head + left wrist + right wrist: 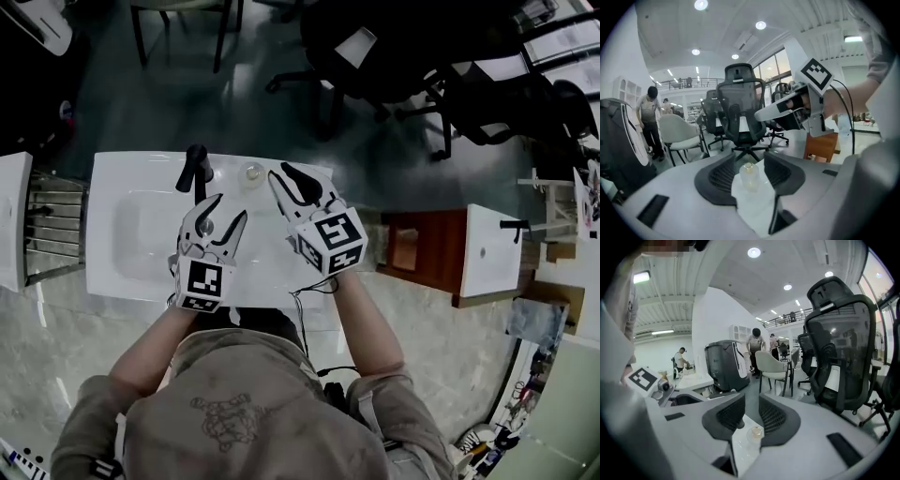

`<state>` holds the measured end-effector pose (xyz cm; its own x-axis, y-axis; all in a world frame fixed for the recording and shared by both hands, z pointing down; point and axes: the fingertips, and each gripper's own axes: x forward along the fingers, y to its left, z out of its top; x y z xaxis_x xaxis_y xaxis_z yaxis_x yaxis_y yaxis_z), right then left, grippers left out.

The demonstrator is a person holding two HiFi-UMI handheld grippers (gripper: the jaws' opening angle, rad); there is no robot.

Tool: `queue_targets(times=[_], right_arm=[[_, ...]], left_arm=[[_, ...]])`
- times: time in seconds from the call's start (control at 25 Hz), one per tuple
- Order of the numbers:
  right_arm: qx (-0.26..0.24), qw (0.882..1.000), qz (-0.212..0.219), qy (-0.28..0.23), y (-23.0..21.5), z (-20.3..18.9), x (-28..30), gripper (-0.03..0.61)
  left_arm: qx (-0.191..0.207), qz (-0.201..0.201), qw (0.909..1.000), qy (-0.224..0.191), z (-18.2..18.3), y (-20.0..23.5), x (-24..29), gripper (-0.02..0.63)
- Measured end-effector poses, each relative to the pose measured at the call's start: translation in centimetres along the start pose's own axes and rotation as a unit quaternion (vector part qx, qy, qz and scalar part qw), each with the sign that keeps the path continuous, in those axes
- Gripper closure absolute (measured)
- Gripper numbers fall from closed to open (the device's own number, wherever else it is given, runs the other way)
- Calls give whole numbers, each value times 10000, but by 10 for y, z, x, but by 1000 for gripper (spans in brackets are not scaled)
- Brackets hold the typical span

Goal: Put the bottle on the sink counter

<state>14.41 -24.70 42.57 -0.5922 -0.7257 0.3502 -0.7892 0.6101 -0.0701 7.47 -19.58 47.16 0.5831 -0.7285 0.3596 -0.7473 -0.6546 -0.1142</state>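
Observation:
A small clear bottle (251,172) stands upright on the white sink counter (112,178), at its far edge just right of the black faucet (197,169). My left gripper (230,208) hovers over the basin, open with nothing between its jaws; the bottle (749,176) shows through their gap, some way beyond. My right gripper (279,172) hangs just right of the bottle, jaws closer together and empty, so open. The bottle (754,433) sits low beyond the gap in the right gripper view too. Neither gripper touches it.
A metal rack (52,225) adjoins the sink on the left. A wooden stand with a second white basin (492,248) is on the right. Black office chairs (375,56) stand past the counter. People stand far off in both gripper views.

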Motion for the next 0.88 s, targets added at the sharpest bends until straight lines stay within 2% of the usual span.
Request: queue_targets(times=[0.04, 0.16, 0.32, 0.4, 0.52, 0.72, 0.88], right_arm=[[134, 9999, 8, -89, 2, 9, -6, 482], [241, 9991, 16, -343, 8, 37, -25, 489], [14, 9981, -104, -614, 16, 68, -50, 512], [-91, 9971, -199, -730, 20, 80, -61, 521], [21, 9947, -241, -997, 27, 99, -79, 526], [59, 9878, -321, -1523, 41, 138, -112, 529], [-4, 9792, -490, -1971, 50, 162, -140, 529]], left_arm=[[46, 131, 9998, -135, 9, 6, -6, 447], [50, 333, 9985, -421, 34, 19, -23, 467], [20, 666, 9947, -786, 70, 39, -45, 537], [29, 727, 9929, -945, 87, 45, -56, 552], [160, 644, 9914, -1127, 113, 49, -67, 565], [365, 290, 9909, -1265, 151, 48, -86, 574], [436, 248, 9884, -1431, 173, 48, -102, 577]])
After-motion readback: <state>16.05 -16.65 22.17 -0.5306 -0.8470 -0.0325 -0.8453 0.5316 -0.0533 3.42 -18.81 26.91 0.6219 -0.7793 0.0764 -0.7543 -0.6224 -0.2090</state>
